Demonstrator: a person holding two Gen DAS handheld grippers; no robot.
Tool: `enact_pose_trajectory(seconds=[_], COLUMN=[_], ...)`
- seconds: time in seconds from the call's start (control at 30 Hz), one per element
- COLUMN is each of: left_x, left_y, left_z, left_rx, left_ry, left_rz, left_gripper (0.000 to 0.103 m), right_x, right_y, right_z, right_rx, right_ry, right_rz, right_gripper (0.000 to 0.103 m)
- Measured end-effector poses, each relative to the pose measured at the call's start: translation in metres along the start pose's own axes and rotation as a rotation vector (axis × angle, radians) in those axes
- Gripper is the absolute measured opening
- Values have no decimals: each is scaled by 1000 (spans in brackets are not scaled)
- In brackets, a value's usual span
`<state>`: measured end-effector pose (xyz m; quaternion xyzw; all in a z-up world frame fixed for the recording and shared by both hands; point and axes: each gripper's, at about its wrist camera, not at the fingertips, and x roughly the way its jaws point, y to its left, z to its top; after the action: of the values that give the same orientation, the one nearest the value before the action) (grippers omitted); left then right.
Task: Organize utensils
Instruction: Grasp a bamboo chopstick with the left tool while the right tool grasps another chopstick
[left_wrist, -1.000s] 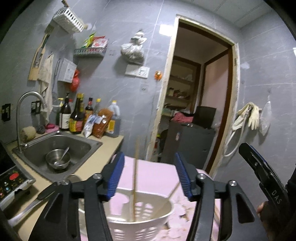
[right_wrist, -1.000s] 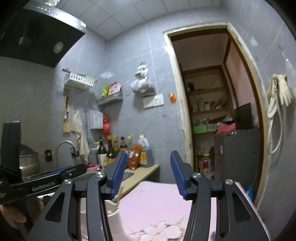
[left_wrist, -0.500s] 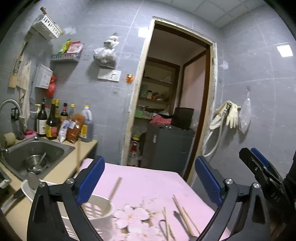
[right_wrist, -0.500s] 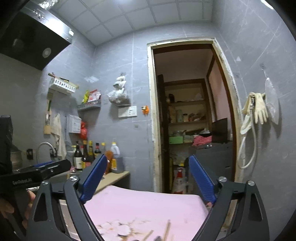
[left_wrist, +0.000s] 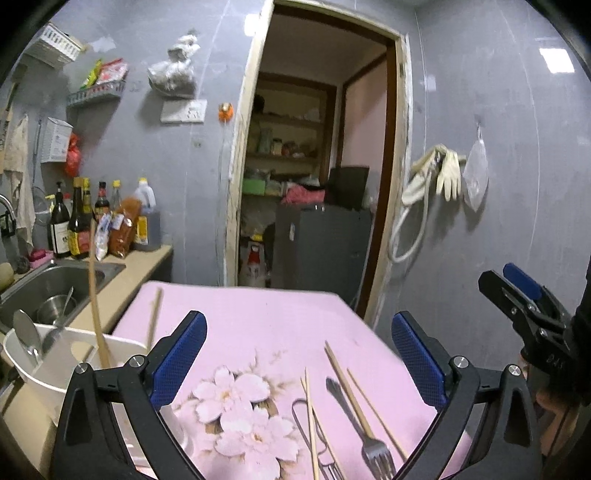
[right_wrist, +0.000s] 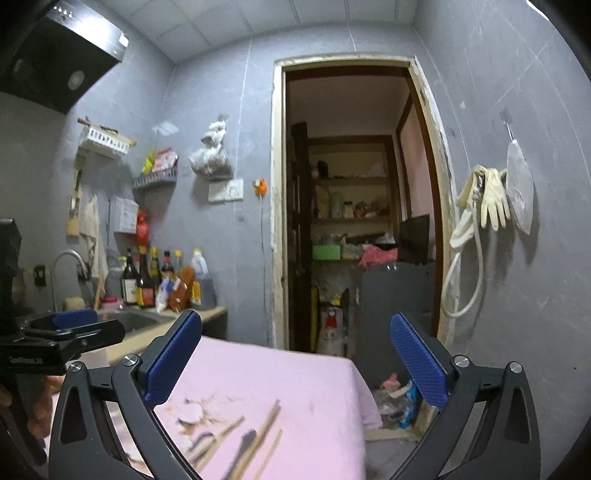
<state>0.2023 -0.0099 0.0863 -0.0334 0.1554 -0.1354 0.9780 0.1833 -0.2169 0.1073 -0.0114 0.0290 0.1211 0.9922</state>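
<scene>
A: What is altered since a second ago?

B: The left hand-held gripper has been swung off the white holder, its jaws spread wide and empty. One chopstick is left standing in that holder.

A: And the rest?

B: The fork and loose chopsticks are seen lying on the pink bench. The right hand-held gripper is likewise held open, empty. A further pick-up is judged due.
</scene>
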Motion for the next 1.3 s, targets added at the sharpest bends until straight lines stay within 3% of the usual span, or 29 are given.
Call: enact_pose_trajectory(seconds=[0.4,0.47,0.57,0.73,0.83,0.93,1.07,1.2,1.3], left_x=[54,64,77,100,118,136,152,161,168], left_y=[-6,-6,-4,0,2,8,14,21,23], left_z=[-42,-48,-55,-63,-69,-75,-76,-73,-72], left_rx=[37,49,56,64,70,72,44,21,-1], left_ry=[257,296,340,439,502,558,595,614,638], left_rz=[-31,-34,-43,-63,-84,-89,-119,-139,-149], left_gripper=[98,97,94,65,47,37,31,19,18], right_x=[24,30,41,58,69,79,92,104,113], right_y=[-17,-16,-14,-10,-6,-1,2,-1,0], right_z=[-38,-44,-53,-69,-78,-85,-93,-99,-103], right_rx=[-17,-22,-35,-38,-43,-50,-43,21,61], right_ry=[218,260,332,457,537,607,681,736,773], right_rz=[-15,-5,9,51,63,86,115,148,166], right_gripper=[102,100,87,64,56,49,42,28,25])
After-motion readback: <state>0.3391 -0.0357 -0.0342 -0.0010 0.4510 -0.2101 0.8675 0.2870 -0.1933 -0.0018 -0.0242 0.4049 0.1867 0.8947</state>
